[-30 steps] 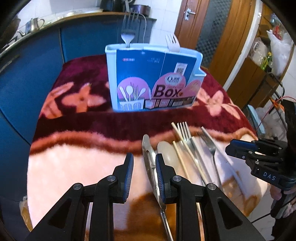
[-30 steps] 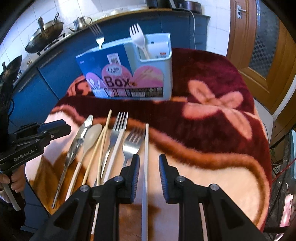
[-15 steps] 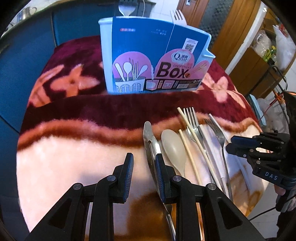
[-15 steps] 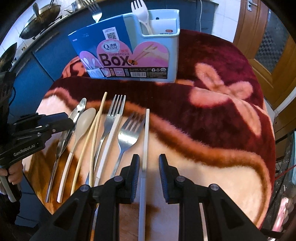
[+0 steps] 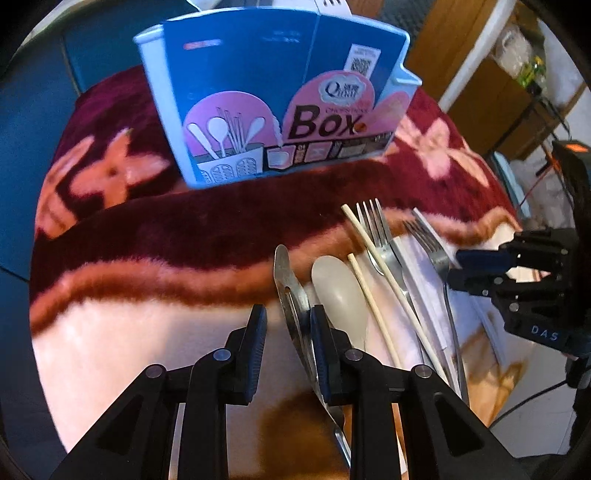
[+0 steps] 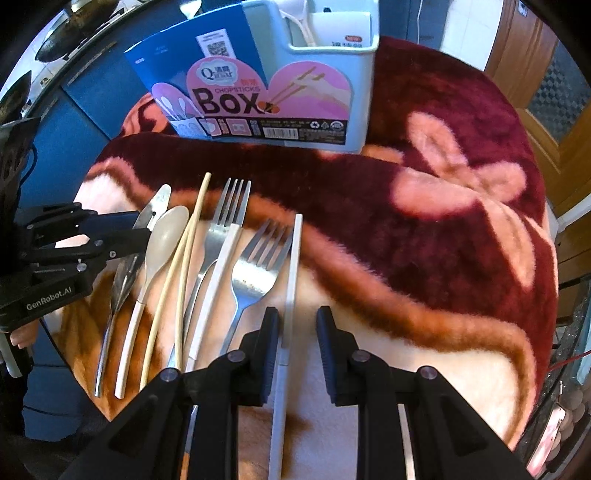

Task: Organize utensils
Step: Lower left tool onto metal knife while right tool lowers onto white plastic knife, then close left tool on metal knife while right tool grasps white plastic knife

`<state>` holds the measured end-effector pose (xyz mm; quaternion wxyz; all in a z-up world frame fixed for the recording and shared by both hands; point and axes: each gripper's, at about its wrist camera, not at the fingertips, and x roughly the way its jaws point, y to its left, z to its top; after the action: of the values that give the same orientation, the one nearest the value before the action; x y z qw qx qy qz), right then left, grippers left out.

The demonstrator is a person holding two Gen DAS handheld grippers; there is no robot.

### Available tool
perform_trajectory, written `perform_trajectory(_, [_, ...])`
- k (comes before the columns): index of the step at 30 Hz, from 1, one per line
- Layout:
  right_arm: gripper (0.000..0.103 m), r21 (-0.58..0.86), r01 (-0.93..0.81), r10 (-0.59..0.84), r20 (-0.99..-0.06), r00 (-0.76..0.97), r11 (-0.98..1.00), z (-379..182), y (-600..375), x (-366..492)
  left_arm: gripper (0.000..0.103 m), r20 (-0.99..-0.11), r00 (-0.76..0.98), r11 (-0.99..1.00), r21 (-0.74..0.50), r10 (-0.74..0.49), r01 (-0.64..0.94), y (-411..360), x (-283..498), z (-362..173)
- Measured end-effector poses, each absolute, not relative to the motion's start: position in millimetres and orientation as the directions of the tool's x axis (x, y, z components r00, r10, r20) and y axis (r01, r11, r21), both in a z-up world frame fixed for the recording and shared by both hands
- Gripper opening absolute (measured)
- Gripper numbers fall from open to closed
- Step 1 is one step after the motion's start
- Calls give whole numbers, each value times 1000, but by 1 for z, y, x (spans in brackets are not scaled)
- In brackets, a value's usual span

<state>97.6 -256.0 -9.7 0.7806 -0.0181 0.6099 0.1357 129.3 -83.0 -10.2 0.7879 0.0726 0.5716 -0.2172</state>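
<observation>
A row of utensils lies on the blanket: a steel knife [image 5: 291,295], a beige spoon [image 5: 338,291], bamboo chopsticks [image 5: 373,306], two steel forks [image 6: 255,273] and white sticks [image 6: 291,280]. My left gripper [image 5: 286,326] is open, low over the blanket, with the knife lying just inside its right finger. My right gripper [image 6: 295,328] is open, with a white stick lying just inside its left finger. The light blue utensil box [image 5: 280,99] stands upright behind the row, with a white fork in it [image 6: 295,22].
The table is covered by a dark red, pink and cream flowered blanket [image 6: 424,229]. Blue kitchen cabinets [image 5: 33,122] stand behind and to the left. A wooden door [image 6: 546,62] is at the right. The table edge falls away close to the utensil handles.
Both grippers have moved forward and lower toward the utensils. The box looks nearer. Both stay open.
</observation>
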Motion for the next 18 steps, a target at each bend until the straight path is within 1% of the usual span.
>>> perform_trajectory(6, [25, 133, -252, 189, -958, 214, 959, -9, -254, 102, 24, -951, 210, 888, -112, -225, 445, -91, 135, -11])
perform_trajectory(11, [16, 132, -241, 191, -952, 240, 961, -9, -257, 98, 23, -945, 219, 891, -128, -243, 436, -88, 134, -11])
perform_trajectory(13, [11, 144, -231, 202, -945, 256, 962, -9, -260, 96, 13, -942, 221, 898, -141, -251, 418, -83, 133, -11])
perform_trajectory(14, [10, 148, -226, 206, -943, 262, 963, -9, -262, 94, 10, -941, 218, 899, -154, -261, 411, -81, 133, -10])
perform_trajectory(15, [8, 155, -217, 212, -939, 270, 964, -9, -264, 93, 8, -937, 215, 900, -171, -274, 400, -79, 132, -10])
perform_trajectory(18, [7, 177, -194, 230, -925, 302, 965, -7, -267, 88, 7, -925, 233, 902, -197, -301, 385, -73, 126, -7])
